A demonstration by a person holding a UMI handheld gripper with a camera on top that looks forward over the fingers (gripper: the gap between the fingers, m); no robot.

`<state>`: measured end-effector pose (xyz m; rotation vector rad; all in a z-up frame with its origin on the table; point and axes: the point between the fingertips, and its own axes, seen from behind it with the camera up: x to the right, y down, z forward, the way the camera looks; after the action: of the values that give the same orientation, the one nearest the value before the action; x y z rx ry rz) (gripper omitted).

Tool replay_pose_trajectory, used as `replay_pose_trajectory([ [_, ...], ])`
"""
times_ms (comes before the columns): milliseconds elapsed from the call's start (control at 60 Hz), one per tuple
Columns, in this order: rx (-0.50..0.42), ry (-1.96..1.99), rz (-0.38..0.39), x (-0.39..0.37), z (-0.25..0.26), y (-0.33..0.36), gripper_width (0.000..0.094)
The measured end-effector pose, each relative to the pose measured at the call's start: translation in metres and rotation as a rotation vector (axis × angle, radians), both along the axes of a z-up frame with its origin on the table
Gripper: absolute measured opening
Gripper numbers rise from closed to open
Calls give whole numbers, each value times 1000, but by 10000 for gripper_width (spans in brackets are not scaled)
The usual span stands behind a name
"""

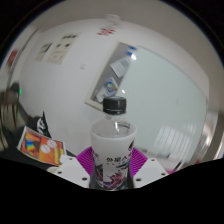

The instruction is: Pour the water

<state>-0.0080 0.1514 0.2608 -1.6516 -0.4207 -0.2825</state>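
Note:
A clear plastic water bottle (pixel 113 140) with a dark cap (pixel 115 103) and a printed label stands upright between my fingers. My gripper (pixel 112 163) is shut on the bottle's lower body; both magenta pads (pixel 88 160) press against its sides. The bottle sits over a white table (pixel 160 110). No cup or other vessel for the water is in view.
A colourful box (pixel 42 148) lies on the table left of the fingers. A white sheet or tray with a blue mark (pixel 122 68) lies beyond the bottle. Papers (pixel 55 50) lie at the far left.

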Motion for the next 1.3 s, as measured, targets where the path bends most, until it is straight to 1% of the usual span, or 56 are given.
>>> replay_pose_trajectory([
  [17,-11,42,-27,-13,-15,-6,413],
  [33,-39,91,-19,6,-17,-1,414],
  [83,-98,195,-34,13,-45,1,413],
  [117,-129,245,-47,19,-62,3,413],
  [133,-138,262,-67,6,-74,-5,413],
  [183,-174,301,-64,19,-99,3,413],
  [367,-260,346,-83,22,-177,7,412],
  [467,-286,365,-98,25,-205,8,417],
  [483,-292,361,-103,26,-210,7,432],
  [500,-267,366,-98,26,-206,9,430],
  [567,-240,353,-88,26,-206,8,426],
  [667,-224,369,-88,25,-203,8,502],
  [733,-247,367,-95,26,-206,7,567],
  [750,-265,364,-101,26,-210,6,599],
  [833,-348,360,-124,27,-227,-4,858],
  [867,-371,350,-150,31,-232,-9,821],
  [917,-383,346,-174,33,-232,-19,853],
  [1033,-402,333,-202,31,-219,-53,844],
  [1150,-399,335,-221,24,-191,-102,846],
  [1300,-396,350,-255,7,-154,-182,845],
])
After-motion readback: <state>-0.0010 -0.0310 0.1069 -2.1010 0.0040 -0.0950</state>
